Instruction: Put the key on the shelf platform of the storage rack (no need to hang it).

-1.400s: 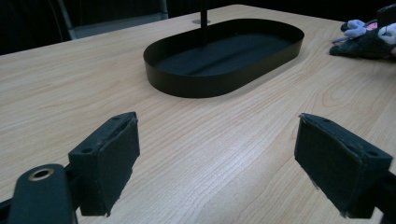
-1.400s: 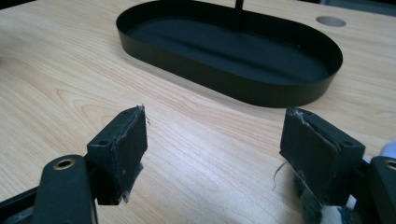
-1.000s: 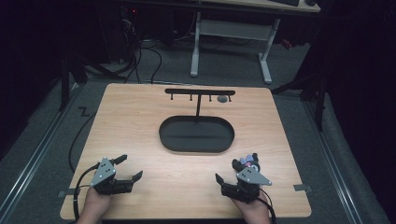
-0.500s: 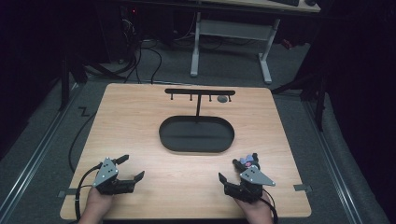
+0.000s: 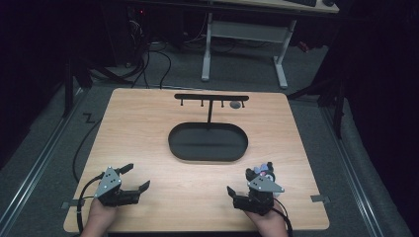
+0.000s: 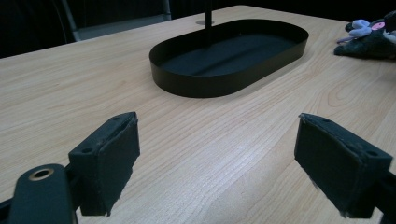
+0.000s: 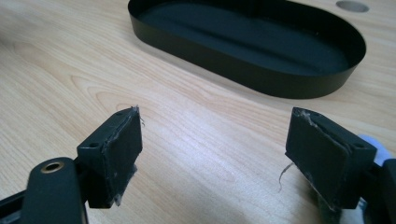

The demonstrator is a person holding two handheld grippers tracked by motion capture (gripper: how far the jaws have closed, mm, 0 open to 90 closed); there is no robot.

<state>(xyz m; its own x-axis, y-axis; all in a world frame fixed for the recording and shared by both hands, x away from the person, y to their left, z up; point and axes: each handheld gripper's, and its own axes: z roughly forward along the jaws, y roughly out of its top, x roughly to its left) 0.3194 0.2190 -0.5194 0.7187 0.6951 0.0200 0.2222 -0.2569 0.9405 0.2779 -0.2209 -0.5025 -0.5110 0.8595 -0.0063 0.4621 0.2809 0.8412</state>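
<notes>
A black oval tray (image 5: pixel 208 158) lies in the middle of the wooden table, with a thin T-shaped hook stand (image 5: pixel 211 97) rising from its far side. A small dark plush toy (image 5: pixel 267 171) with pale purple and pink parts lies at the front right. My right gripper (image 5: pixel 240 182) rests just beside it, open with nothing between the jaws. My left gripper (image 5: pixel 136 177) sits at the front left, open and holding nothing. In the left gripper view, the gripper (image 6: pixel 224 158) faces the tray (image 6: pixel 205 87) and the plush toy (image 6: pixel 369 39). In the right gripper view, the gripper (image 7: pixel 215 149) faces the tray (image 7: pixel 243 63).
A small grey disc (image 5: pixel 235 104) is set in the tabletop behind the tray, under the stand's right end, and shows as the grey disc (image 7: pixel 351 5) in the right gripper view. Bare wood (image 5: pixel 192 185) lies between the two grippers. A desk frame (image 5: pixel 242 34) stands beyond the table.
My right gripper has drifted slightly to the right beside the plush toy. The left gripper, tray and stand stay where they were.
</notes>
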